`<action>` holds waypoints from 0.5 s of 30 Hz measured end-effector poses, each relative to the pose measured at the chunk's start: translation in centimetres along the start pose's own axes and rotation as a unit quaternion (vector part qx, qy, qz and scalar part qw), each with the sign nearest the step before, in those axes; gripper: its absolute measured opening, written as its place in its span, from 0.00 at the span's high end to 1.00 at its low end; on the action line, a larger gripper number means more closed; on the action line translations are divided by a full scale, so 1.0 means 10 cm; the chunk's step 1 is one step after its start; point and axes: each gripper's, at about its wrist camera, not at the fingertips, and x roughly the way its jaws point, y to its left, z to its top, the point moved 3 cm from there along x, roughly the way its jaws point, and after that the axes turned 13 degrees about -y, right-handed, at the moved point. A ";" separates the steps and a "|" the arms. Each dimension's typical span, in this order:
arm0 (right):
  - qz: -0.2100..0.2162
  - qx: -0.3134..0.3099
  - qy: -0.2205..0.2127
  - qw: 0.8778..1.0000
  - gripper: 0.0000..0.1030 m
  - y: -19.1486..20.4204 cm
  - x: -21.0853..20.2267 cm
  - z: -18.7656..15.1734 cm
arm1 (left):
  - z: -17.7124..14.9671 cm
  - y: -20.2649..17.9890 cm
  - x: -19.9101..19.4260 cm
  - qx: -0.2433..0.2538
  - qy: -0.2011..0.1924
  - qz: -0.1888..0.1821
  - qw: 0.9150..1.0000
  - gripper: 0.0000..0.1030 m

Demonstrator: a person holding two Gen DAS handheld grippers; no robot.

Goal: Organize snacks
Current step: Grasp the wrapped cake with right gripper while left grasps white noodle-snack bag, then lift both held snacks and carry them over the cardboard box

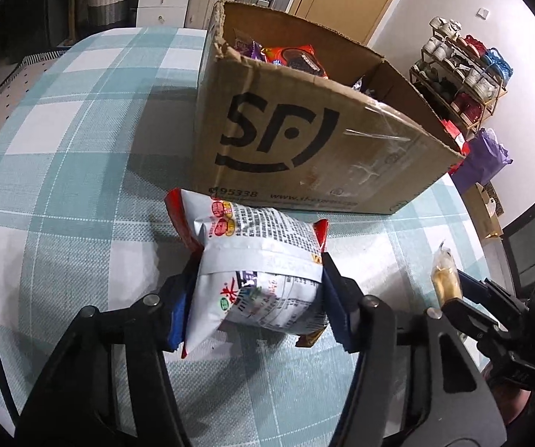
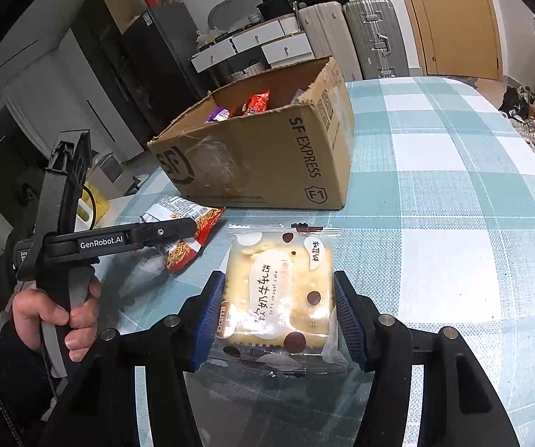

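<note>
Left gripper (image 1: 260, 290) fingers clamped on noodle packet (image 1: 256, 268); right gripper (image 2: 280, 316) fingers clamped on nougat cake pack (image 2: 278, 290). SF Express box (image 1: 304, 141) contents mostly hidden, upper centre.

The cardboard box (image 1: 304, 141) is matt brown, with a torn rough rim and a strip of shiny clear tape. The noodle packet (image 1: 256, 272) is glossy crinkled plastic film, and the nougat cake wrapper (image 2: 278, 298) is clear, smooth plastic. The tablecloth (image 2: 453, 193) looks like woven cloth, matt.
</note>
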 end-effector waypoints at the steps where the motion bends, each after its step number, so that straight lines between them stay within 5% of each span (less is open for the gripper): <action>1: 0.000 -0.001 -0.001 1.000 0.44 0.01 -0.01 0.00 | 0.00 -0.01 -0.02 0.002 -0.002 0.000 1.000 0.46; 15: 0.002 -0.011 -0.008 1.000 0.44 0.11 -0.07 0.05 | -0.15 -0.11 -0.32 0.021 -0.012 -0.010 1.000 0.47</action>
